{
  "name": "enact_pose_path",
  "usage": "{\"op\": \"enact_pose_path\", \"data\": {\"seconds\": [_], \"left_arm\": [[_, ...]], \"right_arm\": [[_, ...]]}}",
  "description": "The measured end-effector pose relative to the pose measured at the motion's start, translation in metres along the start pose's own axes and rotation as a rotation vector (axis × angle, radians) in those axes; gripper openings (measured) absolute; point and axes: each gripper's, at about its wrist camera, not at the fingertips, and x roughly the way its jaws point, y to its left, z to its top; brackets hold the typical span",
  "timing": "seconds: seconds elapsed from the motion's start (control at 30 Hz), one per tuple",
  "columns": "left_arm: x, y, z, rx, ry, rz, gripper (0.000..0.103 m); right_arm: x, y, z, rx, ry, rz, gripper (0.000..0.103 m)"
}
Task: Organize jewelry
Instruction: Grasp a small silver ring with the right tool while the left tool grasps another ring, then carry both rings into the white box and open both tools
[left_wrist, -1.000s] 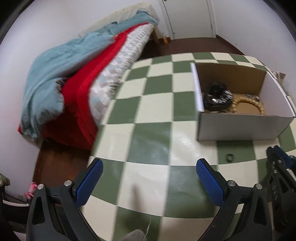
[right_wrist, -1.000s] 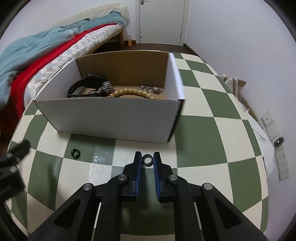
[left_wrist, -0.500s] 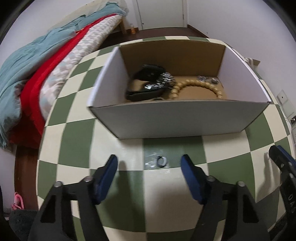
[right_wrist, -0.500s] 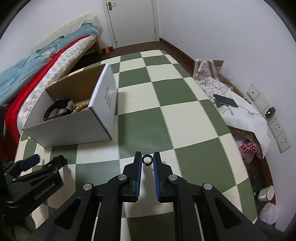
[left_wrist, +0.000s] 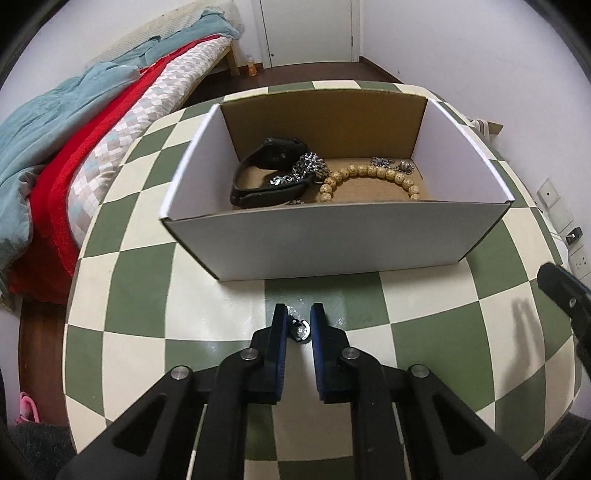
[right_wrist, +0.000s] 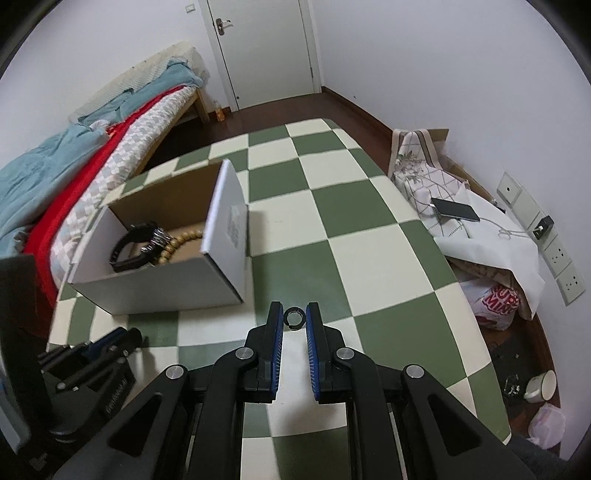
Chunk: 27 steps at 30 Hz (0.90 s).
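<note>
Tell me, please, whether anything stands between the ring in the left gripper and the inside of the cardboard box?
Only the box's own near wall does: the left gripper holds its ring low over the table, just in front of that wall. The box is open on top, so lifting the ring over the rim looks unobstructed.

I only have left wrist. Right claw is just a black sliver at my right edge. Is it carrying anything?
Observer: Yes. The right wrist view shows the right claw shut on a small black ring.
Operator: Is it above the box? My left claw is shut on the table ring in front of it.
Observer: No. It is short of the box and off to its right, above the checkered table.
Operator: Anything on the box's right outer wall? I can't see that face.
Observer: A printed label, too blurred to read.
</note>
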Motion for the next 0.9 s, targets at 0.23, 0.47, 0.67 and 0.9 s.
{"op": "enact_pose_path", "data": {"seconds": [0.23, 0.47, 0.67, 0.9], "left_arm": [[-0.041, 0.013, 0.009, -0.016, -0.081, -0.013, 0.01], [-0.086, 0.027, 0.037, -0.029, -0.169, -0.026, 0.01], [-0.106, 0.045, 0.066, -0.044, -0.211, -0.028, 0.01], [-0.096, 0.056, 0.1, -0.053, -0.182, -0.053, 0.01]], "right_arm": [[-0.022, 0.019, 0.014, -0.021, -0.04, 0.052, 0.013], [-0.04, 0.039, 0.036, -0.037, -0.072, 0.097, 0.013], [-0.049, 0.053, 0.064, -0.052, -0.104, 0.13, 0.013], [-0.025, 0.067, 0.099, -0.063, -0.072, 0.173, 0.013]]}}
